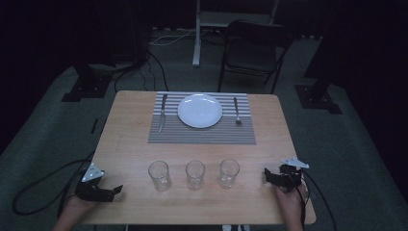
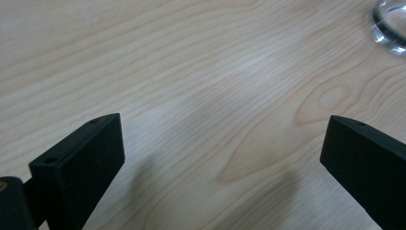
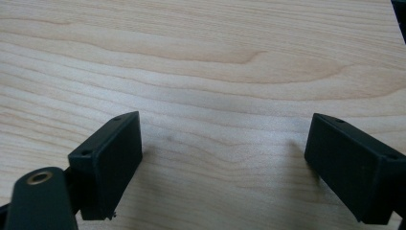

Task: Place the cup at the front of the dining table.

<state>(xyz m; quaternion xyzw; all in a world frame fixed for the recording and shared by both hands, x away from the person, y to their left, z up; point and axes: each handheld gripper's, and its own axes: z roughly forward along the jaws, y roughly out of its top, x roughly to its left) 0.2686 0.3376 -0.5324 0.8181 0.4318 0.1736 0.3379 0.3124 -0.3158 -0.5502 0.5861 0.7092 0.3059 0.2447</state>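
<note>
1. Pale wood grain covers the desk (image 1: 130, 144) in the high view, and three clear glasses stand in a row near its front edge: the left glass (image 1: 159, 175), the middle glass (image 1: 195, 174) and the right glass (image 1: 228, 173). All three are upright, apart from one another and look empty. The left claw (image 1: 115, 191) rests at the front left corner, pointing toward the left glass but not touching it; the right claw (image 1: 267, 175) rests at the front right, near the right glass. Nothing is held, so I judge the work to be at its very start, with both hands parked.

2. Behind the glasses lies a striped placemat (image 1: 202, 137) with a white plate (image 1: 200, 110) on it, a knife (image 1: 162, 113) to its left and a fork (image 1: 237, 111) to its right. The room is dim: grey carpet, a dark folding chair (image 1: 252, 50) beyond the desk, black stand feet and cables on the floor.

3. Seen from the left gripper view, the left claw (image 2: 222, 143) has its jaws wide apart over bare wood, and the thick base of the left glass (image 2: 391, 26) sits at the top right corner. The next move likely calls for swinging toward it and straddling the wall squarely.

4. Seen from the right gripper view, the right claw (image 3: 222, 141) is also spread wide over bare grain, gripping nothing. Reaching a glass would call for a turn first.
</note>
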